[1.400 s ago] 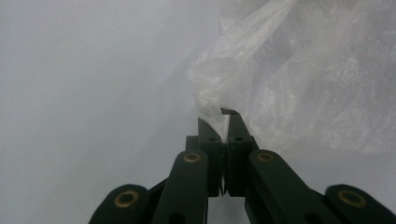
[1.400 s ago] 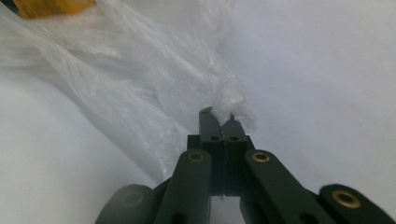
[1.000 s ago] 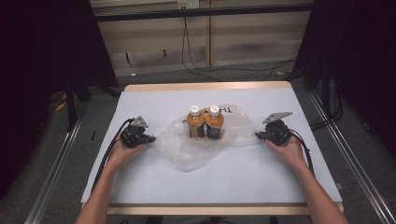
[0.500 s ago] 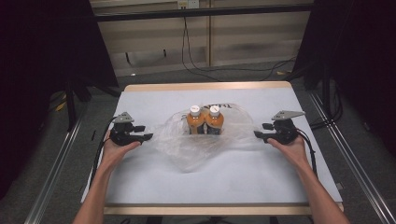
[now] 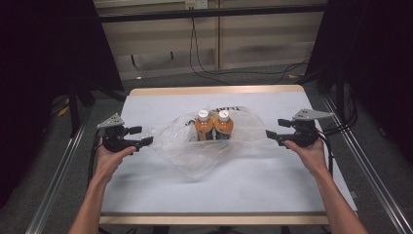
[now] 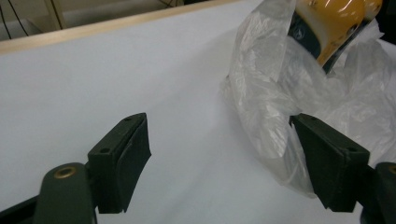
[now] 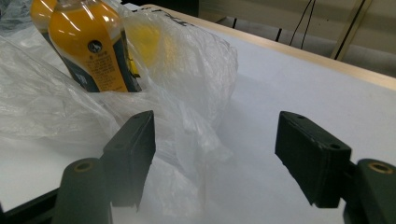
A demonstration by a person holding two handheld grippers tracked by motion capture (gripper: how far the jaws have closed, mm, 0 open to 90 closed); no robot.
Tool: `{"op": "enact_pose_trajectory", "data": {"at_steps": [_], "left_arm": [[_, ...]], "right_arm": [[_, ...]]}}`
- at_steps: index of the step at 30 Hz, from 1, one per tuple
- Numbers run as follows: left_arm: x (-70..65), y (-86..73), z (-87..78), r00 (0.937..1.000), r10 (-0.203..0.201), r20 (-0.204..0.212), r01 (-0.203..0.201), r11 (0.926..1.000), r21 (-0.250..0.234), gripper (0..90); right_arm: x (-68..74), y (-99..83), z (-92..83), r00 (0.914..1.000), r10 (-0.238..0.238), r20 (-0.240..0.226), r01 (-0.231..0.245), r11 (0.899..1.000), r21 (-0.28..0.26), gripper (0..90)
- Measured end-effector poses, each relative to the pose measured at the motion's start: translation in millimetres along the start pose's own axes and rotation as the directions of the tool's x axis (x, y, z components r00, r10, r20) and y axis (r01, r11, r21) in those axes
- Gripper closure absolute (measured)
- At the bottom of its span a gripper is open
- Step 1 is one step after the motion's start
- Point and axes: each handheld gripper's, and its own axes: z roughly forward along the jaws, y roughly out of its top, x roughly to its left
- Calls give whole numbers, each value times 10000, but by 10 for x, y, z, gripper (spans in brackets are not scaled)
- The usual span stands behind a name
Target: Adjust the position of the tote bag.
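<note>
two orange drink bottles [image 5: 214,126] are seen standing upright, side by side and touching, at the middle of the high view, inside a clear plastic bag [image 5: 195,151] that is spread flat and crumpled around them on the white surface [image 5: 146,195]. white caps are still on both bottles.

the left tongs [image 5: 144,136] are found at the left-middle of the high view, just beside the bag's left edge. their jaws have just been opening and now stand apart; in the left gripper view a fold of bag film [image 6: 280,116] lies just beside the right-hand jaw, but contact cannot be told and no pinch is seen. the hold is released.

the right tongs [image 5: 273,131] are found at the right-middle of the high view, just beside the bag's right edge. their jaws have also just been opening; in the right gripper view the bag [image 7: 177,93] sits near the left-hand jaw, with bare surface between the jaws. nothing is grasped.

progress, judged: the bottles are already set within the bag and the bag sides are let go, so the loading or lowering part looks done. whether the work is bagging or unbagging cannot be told from this moment. left to do, if bagging: the bag mouth is not gathered or closed. if unbagging: the bottles are not taken out yet. both hands [image 5: 109,158] are clear of the bottles.
</note>
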Motion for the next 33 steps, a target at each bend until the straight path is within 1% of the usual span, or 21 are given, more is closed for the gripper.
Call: {"op": "enact_pose_trajectory", "data": {"at_steps": [1,7,10,13,16,18,19,20,21,22,23,24,25,26,27,28,29,30,31,32,33], "left_arm": [[-28,42,-55,9998,117,-159,-119,9998,-136,209],[-97,159,-149,9996,275,-73,-279,9977,-617,182],[-109,202,-168,9999,55,-116,-66,9951,-986,169],[-151,276,-202,9996,107,-279,-145,9899,-1407,210],[-202,350,-226,9989,379,-278,-416,9885,-1453,295],[-321,478,-176,9946,1037,-54,-1037,9897,-992,373],[-321,478,-176,9946,1037,-54,-1037,9897,-992,405],[-386,538,-101,9902,1391,110,-1380,9880,-697,405],[-453,594,8,9855,1657,371,-1640,9854,-448,492],[-453,594,8,9855,1657,371,-1640,9854,-448,505],[-503,636,137,9817,1825,538,-1817,9832,-180,537],[-540,653,238,9804,1857,663,-1859,9826,-30,558],[-540,653,238,9804,1857,663,-1859,9826,-30,579],[-558,664,315,9762,2029,768,-2045,9788,138,610],[-592,664,391,9721,2178,872,-2205,9751,226,610],[-648,661,528,9624,2490,1086,-2561,9650,564,666],[-648,661,528,9624,2490,1086,-2561,9650,564,685],[-678,655,596,9593,2564,1183,-2661,9611,747,685],[-708,651,656,9572,2632,1207,-2750,9568,940,740],[-726,653,710,9530,2722,1332,-2873,9513,1115,740],[-758,666,795,9451,2927,1455,-3132,9382,1471,779]], "right_arm": [[19,26,-13,10000,-14,-86,13,9999,-136,304],[100,138,-34,9994,-150,-310,135,9989,-459,318],[152,203,-45,9987,-281,-432,252,9975,-665,325],[219,287,-39,9972,-456,-586,410,9962,-772,350],[276,375,-25,9945,-593,-867,518,9949,-865,372],[328,453,11,9901,-783,-1162,686,9940,-855,397],[328,453,11,9901,-783,-1162,686,9940,-855,397],[350,478,33,9888,-857,-1220,759,9937,-823,411],[421,561,117,9821,-1116,-1515,1049,9932,-513,468],[421,561,117,9821,-1116,-1515,1049,9932,-513,468],[481,622,216,9725,-1347,-1898,1354,9908,-92,529],[502,641,261,9703,-1371,-1995,1434,9895,172,569],[502,641,261,9703,-1371,-1995,1434,9895,172,569],[535,657,393,9698,-1575,-1864,1749,9812,811,679],[535,657,393,9698,-1575,-1864,1749,9812,811,679],[514,635,509,9667,-1579,-2014,1872,9728,1362,760],[514,635,509,9667,-1579,-2014,1872,9728,1362,760],[504,620,557,9672,-1642,-1940,1961,9676,1590,793],[468,598,632,9662,-1557,-2053,1943,9635,1839,849],[468,598,632,9662,-1557,-2053,1943,9635,1839,849],[452,597,687,9664,-1538,-2061,1955,9600,2002,887]]}}
